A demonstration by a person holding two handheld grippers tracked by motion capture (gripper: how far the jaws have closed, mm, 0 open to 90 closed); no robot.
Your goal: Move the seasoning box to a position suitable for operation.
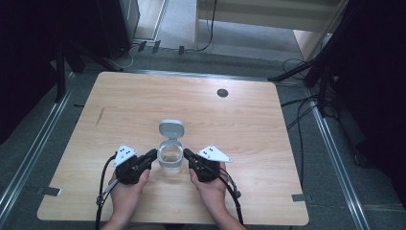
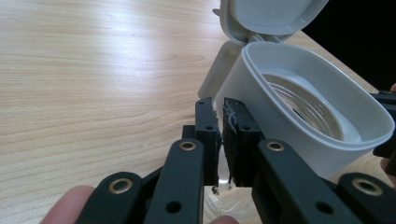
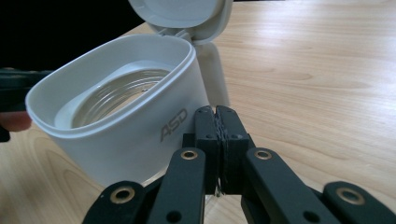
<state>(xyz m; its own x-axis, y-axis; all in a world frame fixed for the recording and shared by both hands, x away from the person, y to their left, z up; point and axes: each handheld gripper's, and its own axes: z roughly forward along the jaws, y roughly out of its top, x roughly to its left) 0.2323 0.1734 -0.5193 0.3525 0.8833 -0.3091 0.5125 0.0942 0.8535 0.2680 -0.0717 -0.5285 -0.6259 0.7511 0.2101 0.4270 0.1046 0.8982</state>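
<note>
A: Nearest, left gripper [image 1: 152, 155] and right gripper [image 1: 187, 155]: jaws pressed together, empty, flanking the white container [image 1: 170, 158] close on either side at the table's [image 1: 239, 124] near-middle.

B: Beyond, lid [image 1: 171, 128] flipped open, hinged back. Probably pausing mid-step. Next, likely: spread jaws, then grasp body or lid.

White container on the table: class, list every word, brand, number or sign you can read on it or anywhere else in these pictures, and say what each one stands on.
"ASD": grey slanted letters on the outer side wall of the white container, read in the right gripper view beside the right gripper.
No other text can be read; none shows on the container's open lid, the table or the left gripper.
</note>
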